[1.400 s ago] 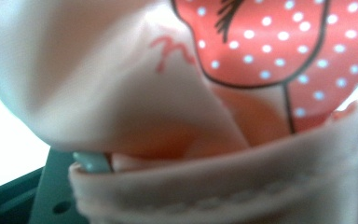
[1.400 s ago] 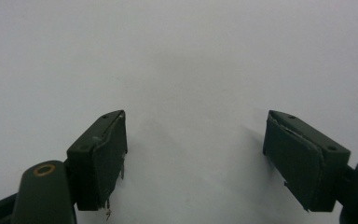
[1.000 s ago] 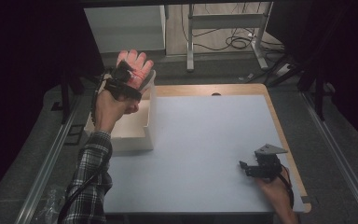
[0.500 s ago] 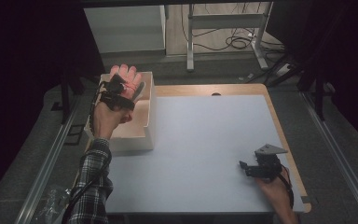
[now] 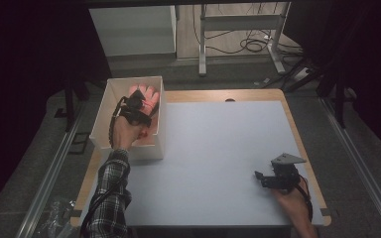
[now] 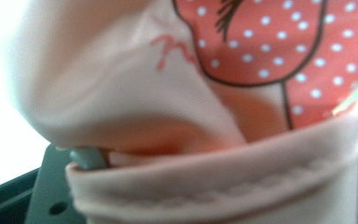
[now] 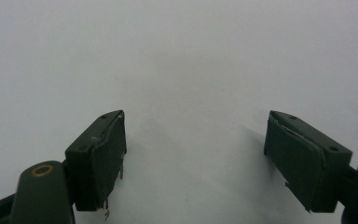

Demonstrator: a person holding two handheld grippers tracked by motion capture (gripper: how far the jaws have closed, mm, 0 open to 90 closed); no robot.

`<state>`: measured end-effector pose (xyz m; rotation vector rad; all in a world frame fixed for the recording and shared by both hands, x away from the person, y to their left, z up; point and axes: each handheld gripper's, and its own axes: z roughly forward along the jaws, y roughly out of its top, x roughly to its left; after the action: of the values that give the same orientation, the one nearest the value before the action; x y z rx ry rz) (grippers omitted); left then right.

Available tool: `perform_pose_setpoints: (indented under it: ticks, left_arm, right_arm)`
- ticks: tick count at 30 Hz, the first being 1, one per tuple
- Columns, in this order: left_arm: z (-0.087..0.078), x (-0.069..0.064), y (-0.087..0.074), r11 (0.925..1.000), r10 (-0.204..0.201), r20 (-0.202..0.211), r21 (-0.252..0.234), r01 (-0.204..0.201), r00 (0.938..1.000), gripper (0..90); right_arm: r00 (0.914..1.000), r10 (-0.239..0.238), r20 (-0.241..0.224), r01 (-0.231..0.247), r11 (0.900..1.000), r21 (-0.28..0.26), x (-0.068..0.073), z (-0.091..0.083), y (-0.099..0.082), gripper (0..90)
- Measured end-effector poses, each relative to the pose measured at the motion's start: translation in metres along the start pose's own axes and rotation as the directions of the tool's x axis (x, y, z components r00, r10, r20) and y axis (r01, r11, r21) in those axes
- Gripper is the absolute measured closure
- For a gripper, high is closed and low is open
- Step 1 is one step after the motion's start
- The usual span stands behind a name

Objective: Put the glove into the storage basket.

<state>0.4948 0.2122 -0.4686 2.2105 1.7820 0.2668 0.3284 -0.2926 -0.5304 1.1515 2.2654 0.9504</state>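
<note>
- A pink cloth [image 5: 148,94] with a red, white-dotted print hangs bunched inside the white box [image 5: 155,144] at the table's left edge.
- Its stitched hem [image 6: 223,177] lies folded across the left gripper's view.

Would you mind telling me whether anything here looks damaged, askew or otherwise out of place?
Nothing stands out. The left gripper holds a pink garment with a red polka-dot print low inside the white box at the table's left edge, its fingers just easing apart. The right gripper rests open on the bare table.
</note>
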Motion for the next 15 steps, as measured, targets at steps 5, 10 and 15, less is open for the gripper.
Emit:
perform_pose_setpoints:
  ticks: [5, 10, 15]
  left_arm:
    - [0.014, -0.004, 0.007, 0.999, -0.002, -0.006, 0.044, 0.002, 1.0, 32.6]
    - [0.024, -0.011, 0.01, 0.9971, 0.007, 0.009, 0.075, -0.008, 0.9999, 31.4]
    - [0.029, -0.012, 0.01, 0.9947, 0.003, 0.034, 0.103, -0.007, 0.9994, 28.6]
  right_arm:
    - [1.0, 0.0, 0.0, 0.0, 1.0, 0.0, 0.0, 0.0, 0.0, 21.0]
    - [1.0, 0.0, 0.0, 0.0, 1.0, 0.0, 0.0, 0.0, 0.0, 21.0]
    - [1.0, -0.001, 0.0, 0.001, 1.0, 0.0, 0.0, 0.0, 0.0, 21.0]
